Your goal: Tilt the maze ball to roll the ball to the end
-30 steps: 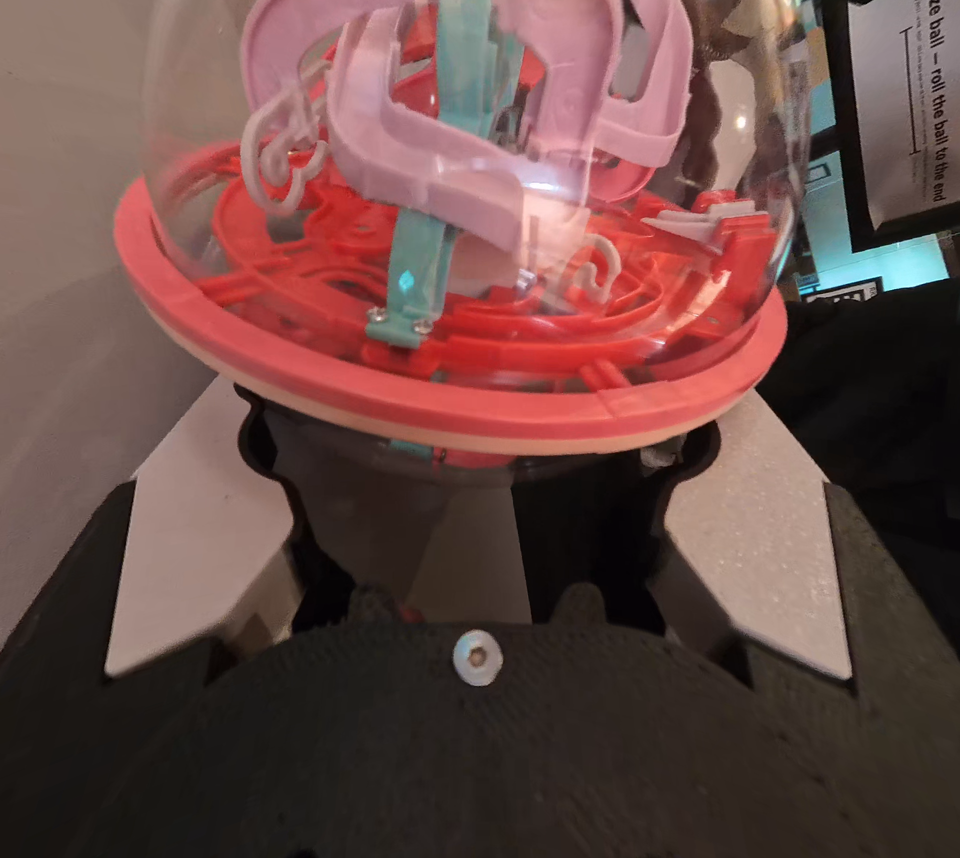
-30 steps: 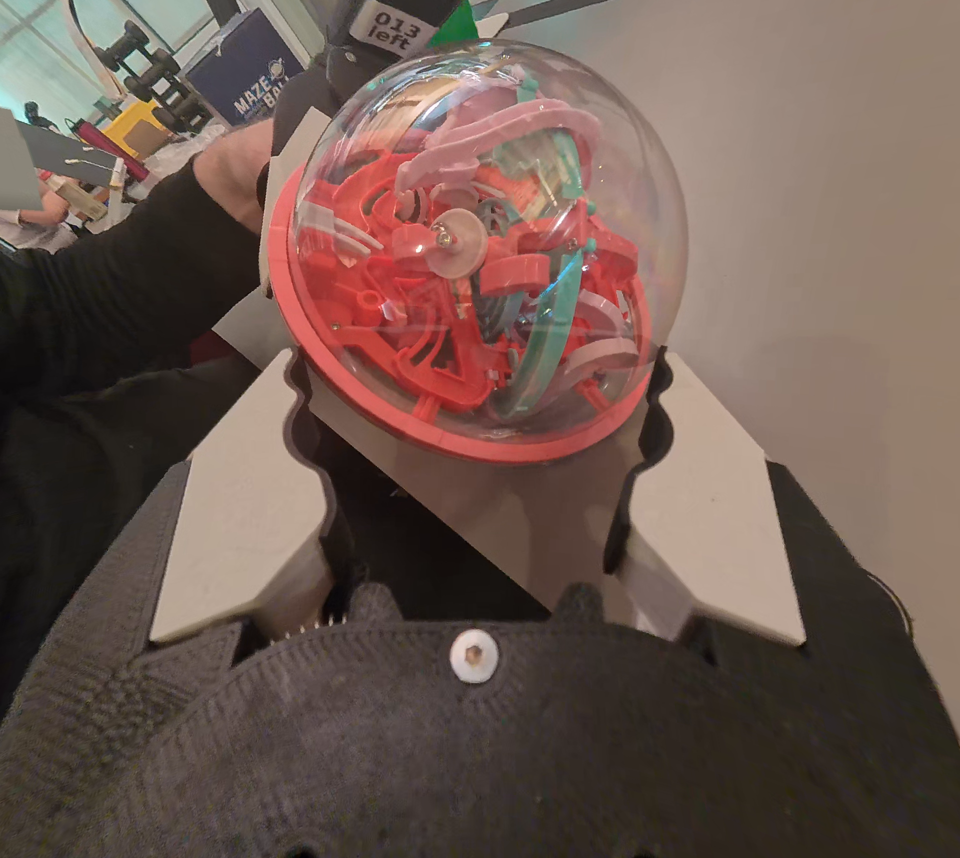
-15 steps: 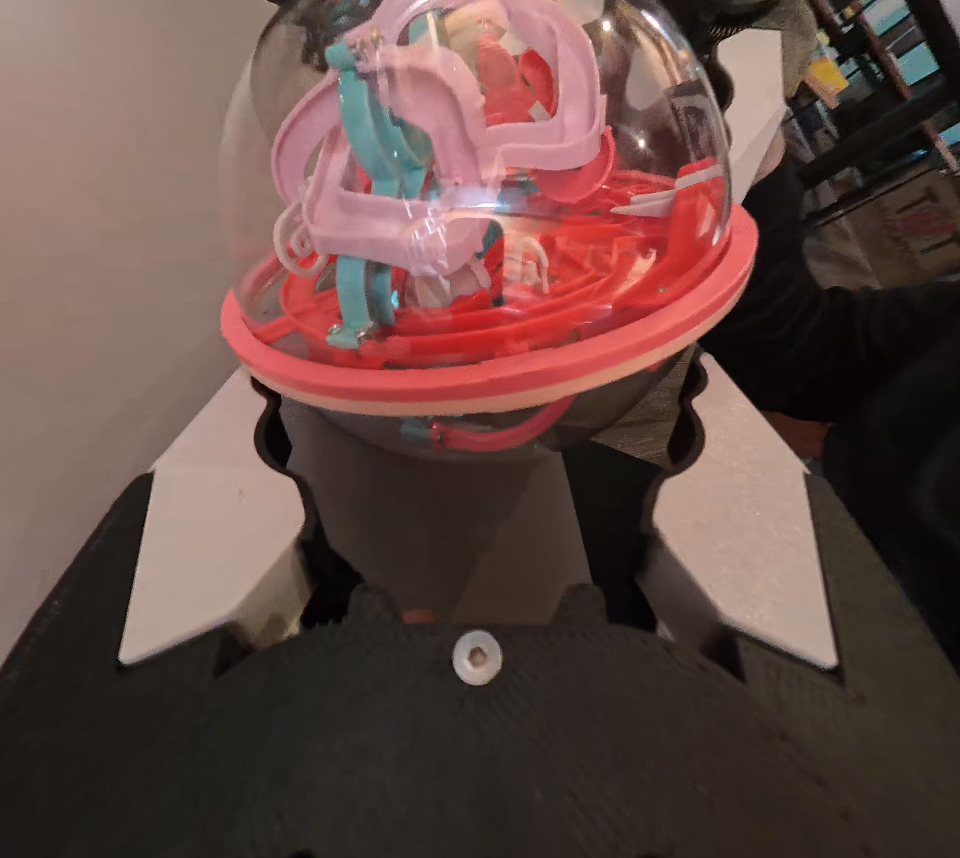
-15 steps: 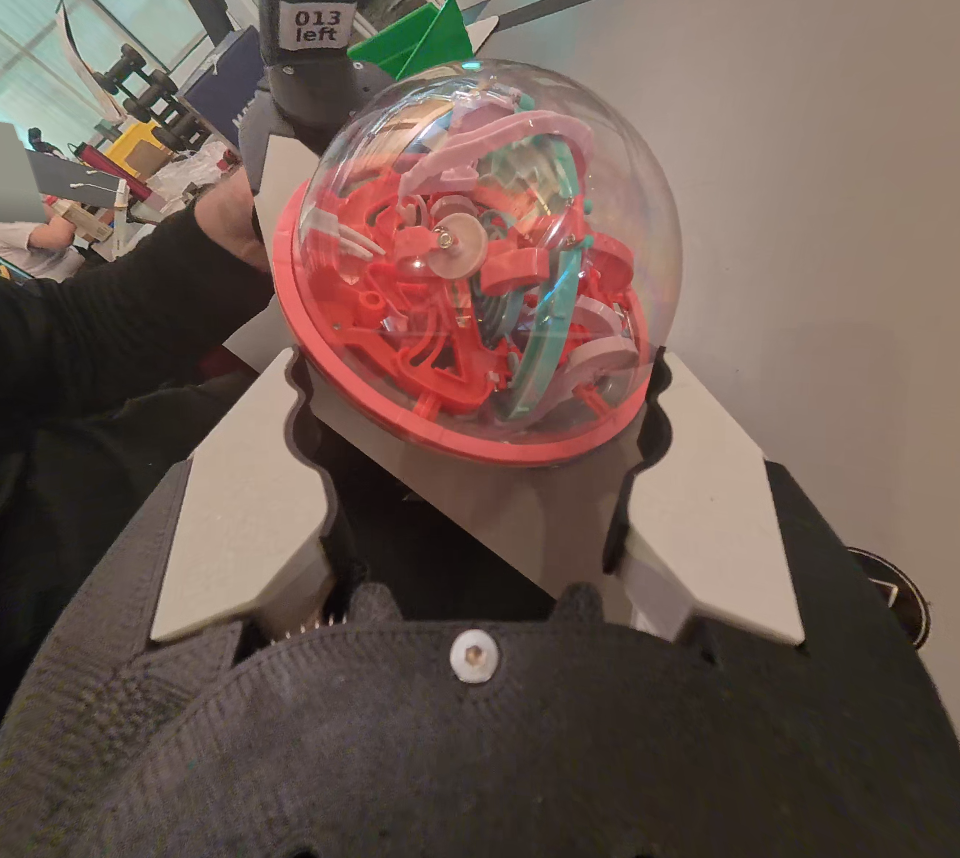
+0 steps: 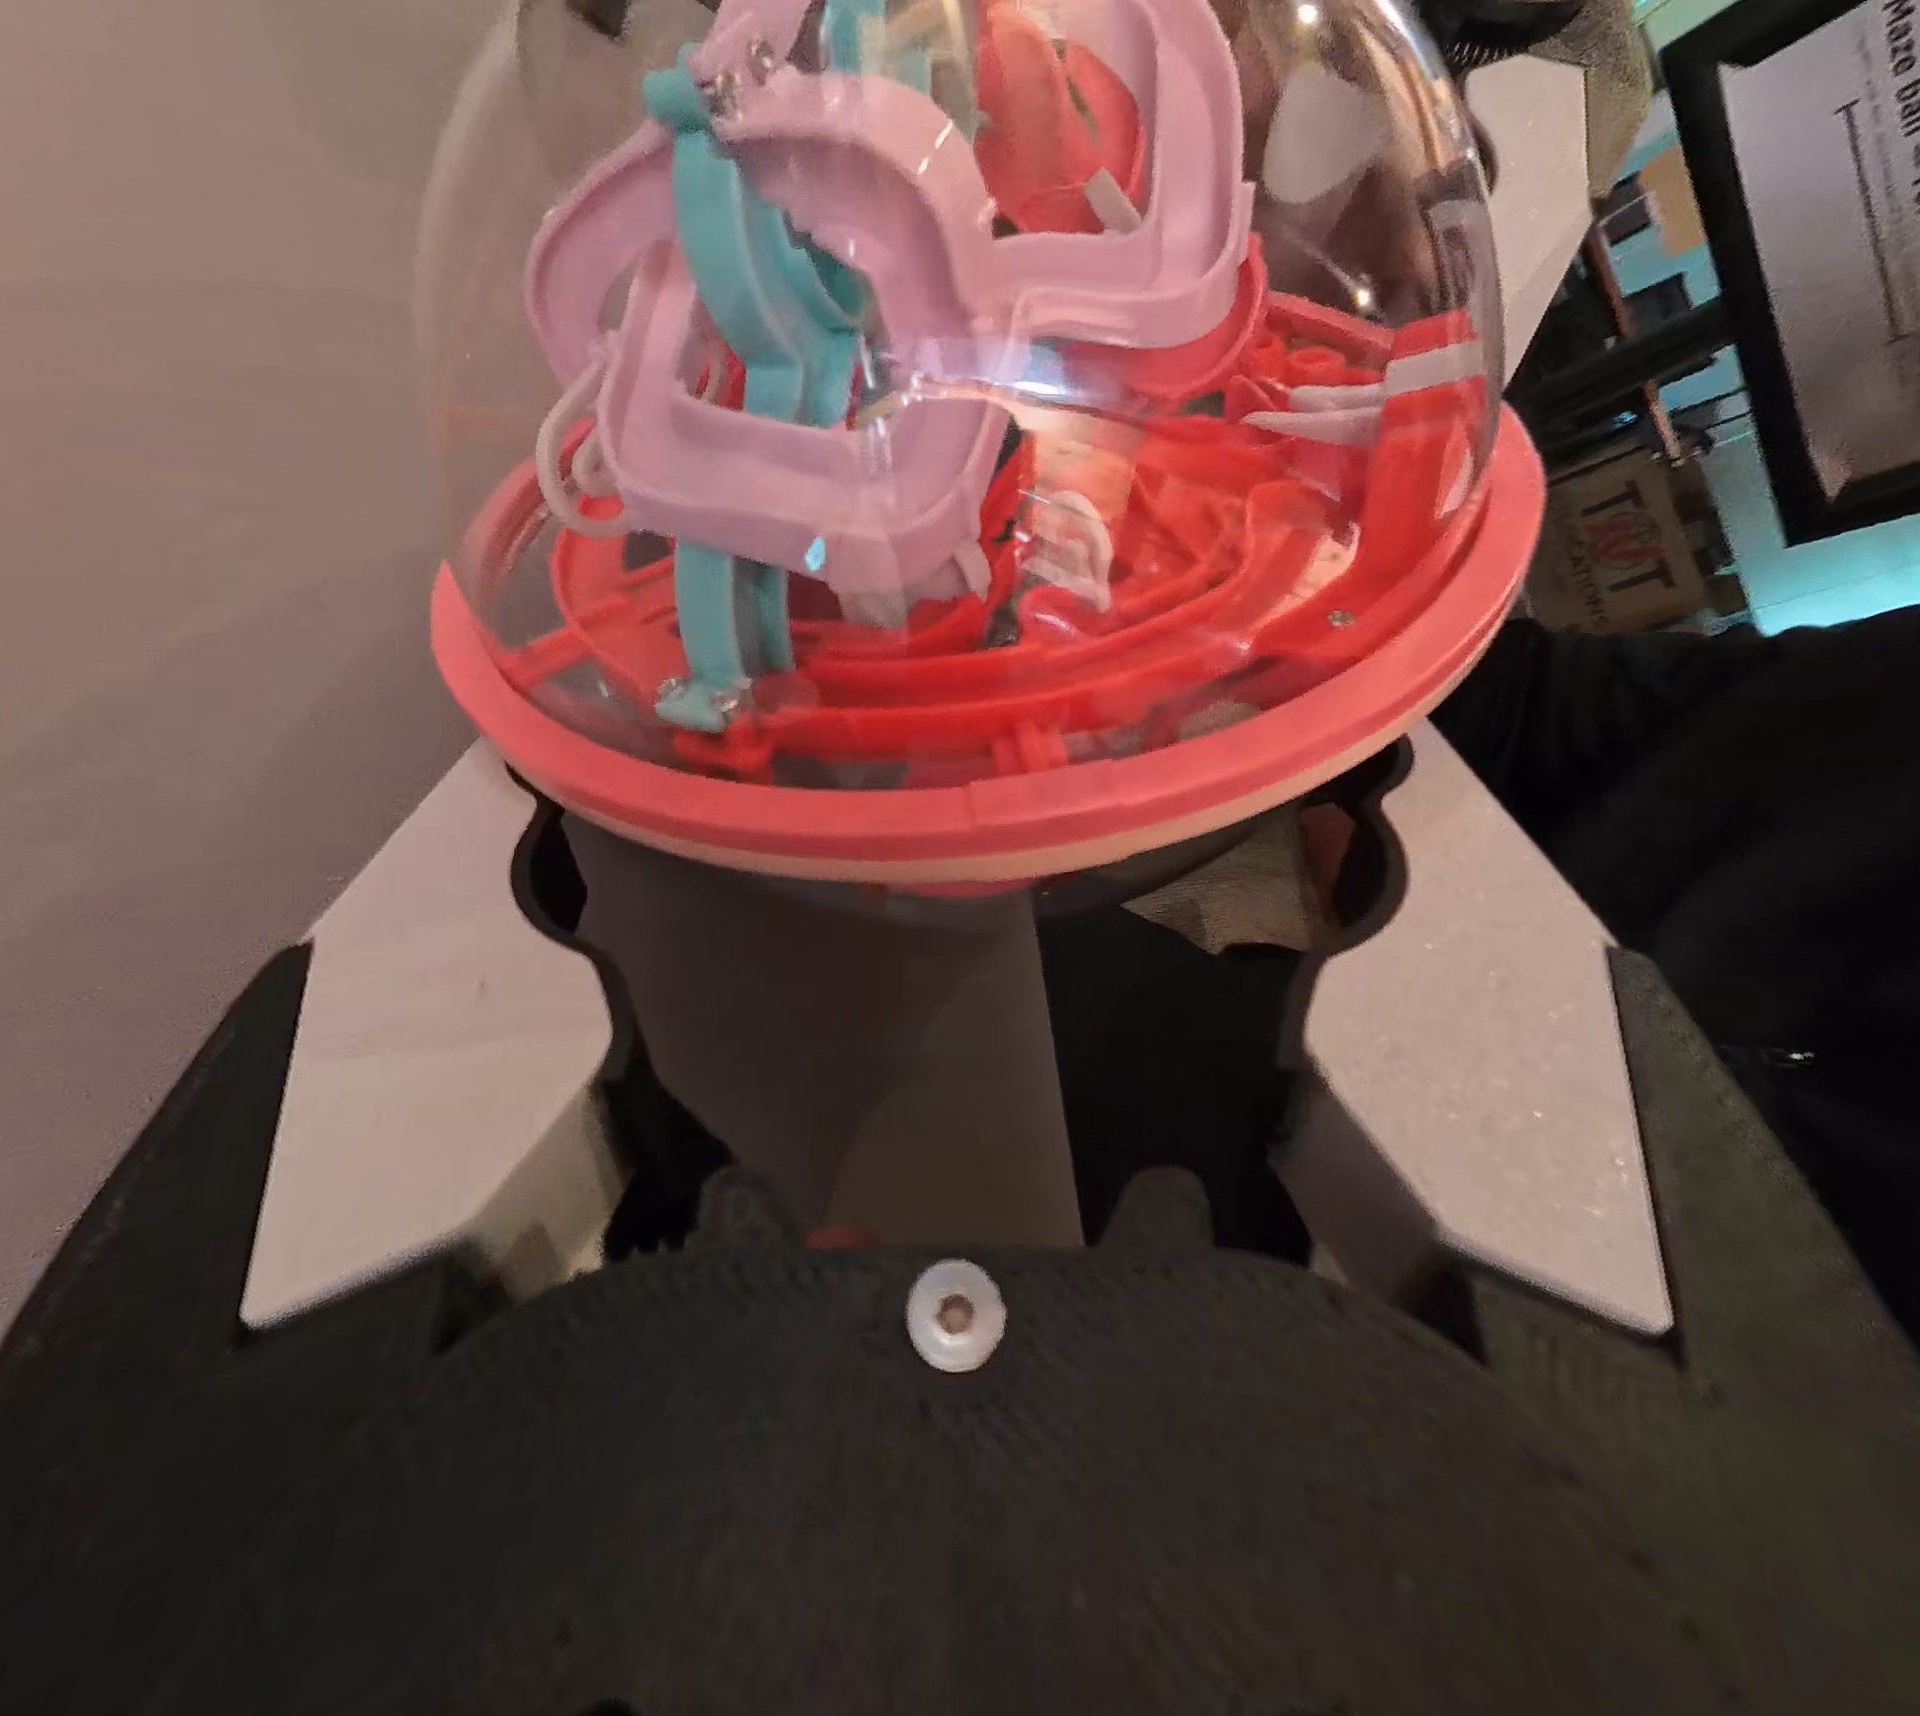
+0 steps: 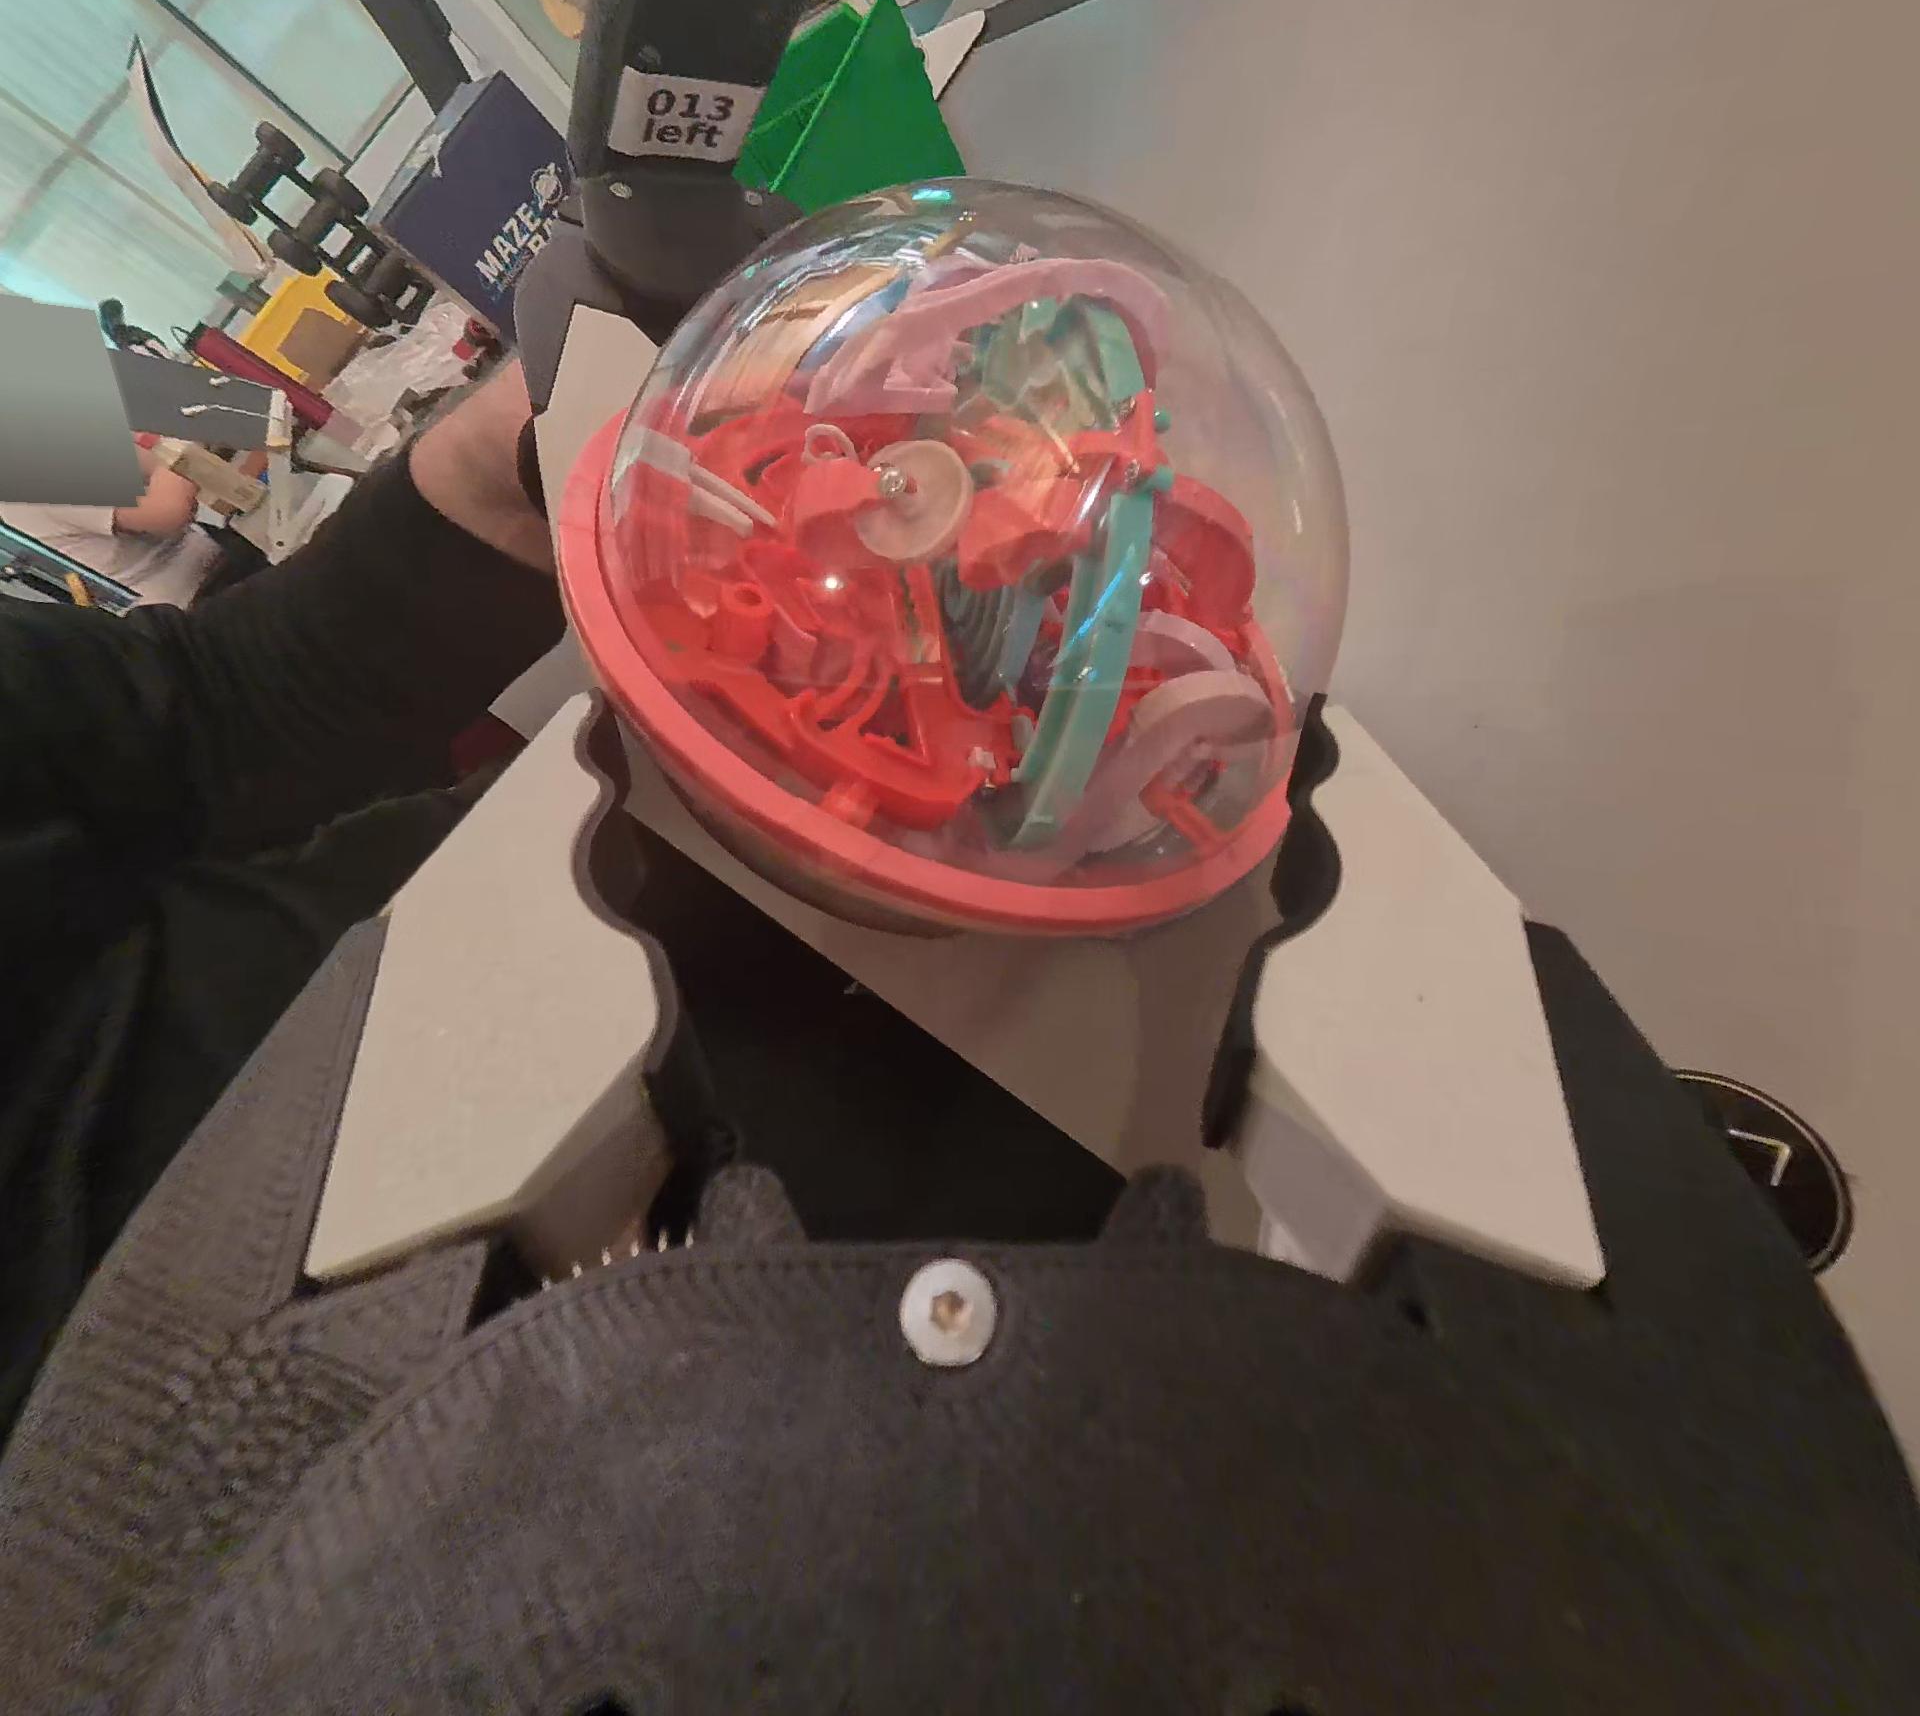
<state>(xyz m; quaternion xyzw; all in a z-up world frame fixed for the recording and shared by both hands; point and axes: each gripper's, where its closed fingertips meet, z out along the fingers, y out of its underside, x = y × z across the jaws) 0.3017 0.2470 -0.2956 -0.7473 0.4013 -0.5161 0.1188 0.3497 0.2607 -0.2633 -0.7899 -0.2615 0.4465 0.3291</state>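
Maze ball (image 5: 966, 378) cradled dead ahead between left tool (image 5: 961, 845) and right tool (image 6: 940, 819), both spread wide, pressing its sides. Rim tilted; small ball unseen.

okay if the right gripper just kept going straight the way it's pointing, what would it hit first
The clear plastic maze ball with the red rim: it already sits between the right gripper fingers. Beyond it, apparently, stands the left gripper.
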